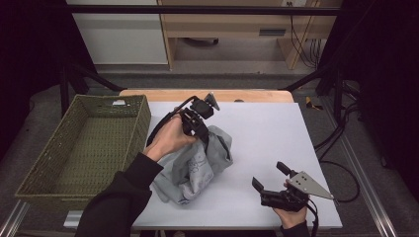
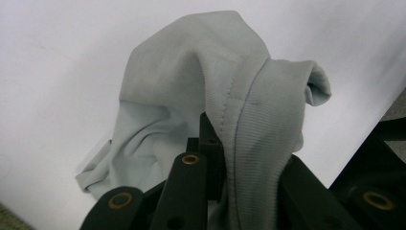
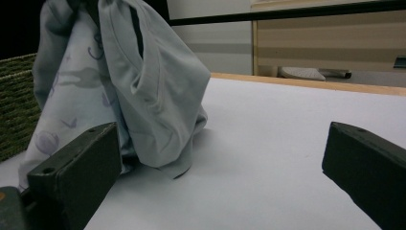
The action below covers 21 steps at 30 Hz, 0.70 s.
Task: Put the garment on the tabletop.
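My left gripper (image 1: 201, 129) is clamped on a fold of a pale grey-blue garment (image 1: 197, 165), holding its top up while the rest slumps on the white table (image 1: 276, 133) near the left edge. My right gripper (image 1: 271, 181) rests near the front right corner, jaws wide apart, holding nothing. I judge I am mid-lift, probably bound for the woven green basket (image 1: 129, 131) just beside the table's left edge; the next move would call for raising the cloth clear of the rim. The fabric is soft, crumpled, with a ribbed stitched hem and faint printed figures.
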Motion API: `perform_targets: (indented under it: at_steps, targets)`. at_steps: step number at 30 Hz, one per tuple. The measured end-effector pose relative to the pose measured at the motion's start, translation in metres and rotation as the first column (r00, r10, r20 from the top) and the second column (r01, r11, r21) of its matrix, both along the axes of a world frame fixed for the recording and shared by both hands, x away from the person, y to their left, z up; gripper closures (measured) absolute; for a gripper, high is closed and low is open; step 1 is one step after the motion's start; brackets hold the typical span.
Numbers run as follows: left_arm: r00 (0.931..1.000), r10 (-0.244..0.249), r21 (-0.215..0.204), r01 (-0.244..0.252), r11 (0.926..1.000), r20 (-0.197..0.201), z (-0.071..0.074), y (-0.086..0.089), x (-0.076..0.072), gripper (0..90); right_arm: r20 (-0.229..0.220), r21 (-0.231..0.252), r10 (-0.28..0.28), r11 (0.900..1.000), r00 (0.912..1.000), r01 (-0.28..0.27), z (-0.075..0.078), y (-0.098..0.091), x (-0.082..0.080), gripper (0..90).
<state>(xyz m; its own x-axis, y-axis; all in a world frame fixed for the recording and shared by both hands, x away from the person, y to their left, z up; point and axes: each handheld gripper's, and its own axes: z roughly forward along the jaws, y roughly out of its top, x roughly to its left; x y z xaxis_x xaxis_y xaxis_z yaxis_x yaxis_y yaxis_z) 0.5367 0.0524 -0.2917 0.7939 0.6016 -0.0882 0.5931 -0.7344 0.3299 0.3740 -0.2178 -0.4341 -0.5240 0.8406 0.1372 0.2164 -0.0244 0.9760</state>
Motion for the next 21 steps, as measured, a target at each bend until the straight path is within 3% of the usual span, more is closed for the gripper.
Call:
perform_targets:
  at_steps: [2,5,15,21]
  targets:
    - [1.0,-0.001,-0.008,0.0,1.0,-0.009,-0.007,-0.001,0.0,81.7,0.006,-0.017,0.0,0.9999,1.0,0.0,0.0,-0.001,0.0,0.1]
    - [0.9999,-0.002,0.01,0.002,0.9999,-0.01,-0.017,-0.003,0.001,81.6,0.003,-0.015,0.001,0.9999,1.0,0.0,-0.001,-0.001,0.0,0.1]
    - [0.9989,-0.008,-0.002,0.008,1.0,-0.047,-0.048,-0.007,0.0,79.8,-0.002,-0.002,-0.001,1.0,1.0,0.001,0.0,-0.002,0.0,0.1]
    - [0.9987,-0.027,-0.014,0.026,0.9996,-0.042,-0.053,-0.006,-0.001,64.3,0.004,-0.005,-0.002,1.0,1.0,0.002,-0.001,-0.001,0.001,0.1]
